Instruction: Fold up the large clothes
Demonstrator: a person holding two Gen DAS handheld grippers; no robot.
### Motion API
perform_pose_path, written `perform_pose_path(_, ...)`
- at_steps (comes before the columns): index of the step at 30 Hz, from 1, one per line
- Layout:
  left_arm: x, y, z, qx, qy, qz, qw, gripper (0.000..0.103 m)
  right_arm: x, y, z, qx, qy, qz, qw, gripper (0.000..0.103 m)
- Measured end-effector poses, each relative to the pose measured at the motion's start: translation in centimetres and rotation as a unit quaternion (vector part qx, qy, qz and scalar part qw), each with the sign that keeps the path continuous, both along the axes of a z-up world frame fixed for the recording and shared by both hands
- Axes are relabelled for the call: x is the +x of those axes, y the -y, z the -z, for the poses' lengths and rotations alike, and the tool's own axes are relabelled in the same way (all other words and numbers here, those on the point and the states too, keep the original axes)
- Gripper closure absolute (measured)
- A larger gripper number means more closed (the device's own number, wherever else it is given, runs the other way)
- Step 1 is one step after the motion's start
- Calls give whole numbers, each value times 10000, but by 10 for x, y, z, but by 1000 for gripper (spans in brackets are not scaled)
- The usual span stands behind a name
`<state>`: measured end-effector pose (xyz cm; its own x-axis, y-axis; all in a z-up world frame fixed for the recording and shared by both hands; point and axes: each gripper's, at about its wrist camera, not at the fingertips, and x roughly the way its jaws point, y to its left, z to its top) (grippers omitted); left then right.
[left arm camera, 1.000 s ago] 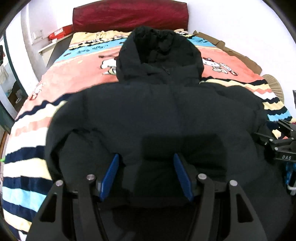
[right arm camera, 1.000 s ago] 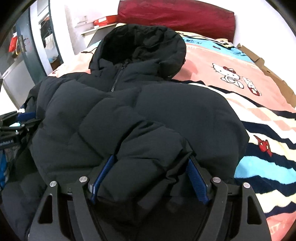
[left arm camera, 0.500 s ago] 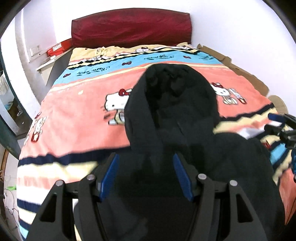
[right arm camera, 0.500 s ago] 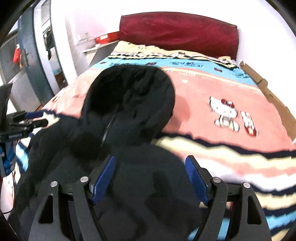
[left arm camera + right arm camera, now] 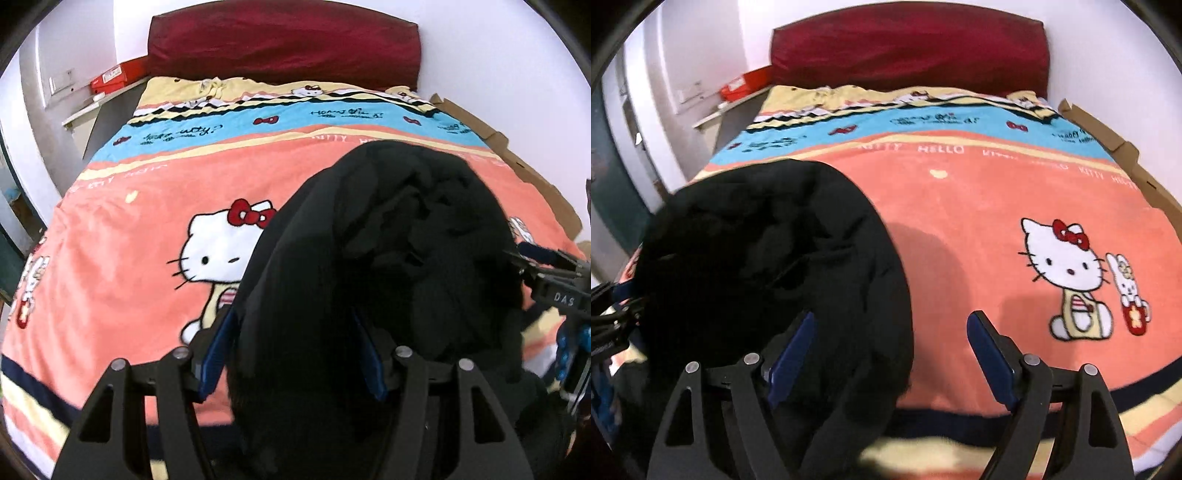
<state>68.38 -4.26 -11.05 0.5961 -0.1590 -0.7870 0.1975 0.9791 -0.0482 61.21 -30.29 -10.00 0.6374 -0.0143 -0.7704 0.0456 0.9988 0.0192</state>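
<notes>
On the bed [image 5: 122, 266], the black jacket [image 5: 369, 258] lies bunched, hood end toward the headboard [image 5: 284, 48], long axis along the bed as far as I can judge. My left gripper [image 5: 291, 350] sits spread with jacket fabric between its pads; whether it pinches I cannot tell. My right gripper [image 5: 892, 354] is released, straddling the jacket's edge. To fold well, I judge both tongs should clamp matching edges, keeping them level and square.
</notes>
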Motion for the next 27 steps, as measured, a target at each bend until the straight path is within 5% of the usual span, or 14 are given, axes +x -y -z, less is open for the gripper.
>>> perform_pose_path(4, 13, 2, 18, -131, -25, -77, 9999, 45, 22, 2, 24, 24, -95, 122, 9999, 21)
perform_pose_path(5, 14, 3, 20, -130, 7, -75, 9999, 48, 24, 2, 27, 61, -102, 95, 9999, 30)
perform_pose_path(6, 13, 3, 21, -93, 39, -82, 9999, 54, 25, 0, 30, 102, -110, 49, 9999, 49)
perform_pose_path(8, 12, 1, 20, -98, -5, -89, 9999, 80, 24, -7, 32, 95, -145, -126, 9998, 84)
perform_pose_path(9, 11, -1, 18, -123, 6, -116, 9999, 83, 20, -11, 30, 31, -106, -211, 9997, 88)
perform_pose_path(15, -35, -21, -11, -551, 137, -26, 9984, 92, -35, -19, -15, 308, 218, -642, 9972, 94)
perform_pose_path(23, -166, -59, -79, -1180, 674, 560, 9891, 92, -187, -35, -93, 572, 1012, -1474, 9822, 95)
perform_pose_path(27, -225, -79, -93, -1169, 709, 701, 9881, 92, -265, -50, -110, 687, 1275, -1600, 9764, 94)
